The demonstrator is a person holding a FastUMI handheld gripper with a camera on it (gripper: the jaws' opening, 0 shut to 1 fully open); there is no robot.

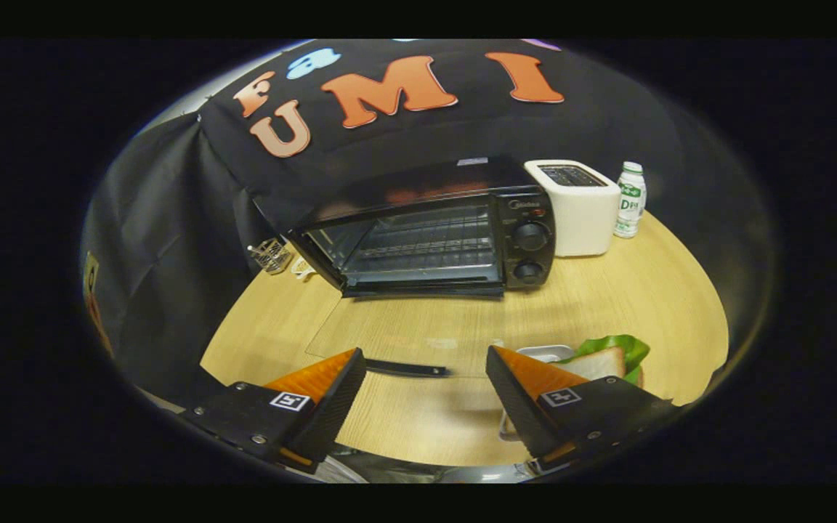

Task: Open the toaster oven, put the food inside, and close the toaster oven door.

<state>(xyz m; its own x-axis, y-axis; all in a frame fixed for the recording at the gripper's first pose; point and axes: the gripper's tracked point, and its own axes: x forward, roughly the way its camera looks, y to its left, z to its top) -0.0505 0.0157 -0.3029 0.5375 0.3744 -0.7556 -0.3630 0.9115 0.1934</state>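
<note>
A: Since soft bread and loose lettuce are stacked in it, the sandwich [596, 362] is judged light, squashy and easily pulled apart. It is seen on a small white tray [543, 353], just ahead of the right finger and partly hidden by it.

B: Where should hold be taken?

A: The tray's stiff rim is probably preferred to the bread; whether it is slippery cannot be told. The gripper [426, 378] is held wide apart, with nothing between its fingers.

B: And beyond?

A: The glass door [404, 330] is seen folded down flat on the wooden table [651, 290], its handle [407, 370] between the fingers. The toaster oven [433, 232] stands open beyond, with a white toaster [578, 207] and small bottle [631, 200] beside it.
</note>
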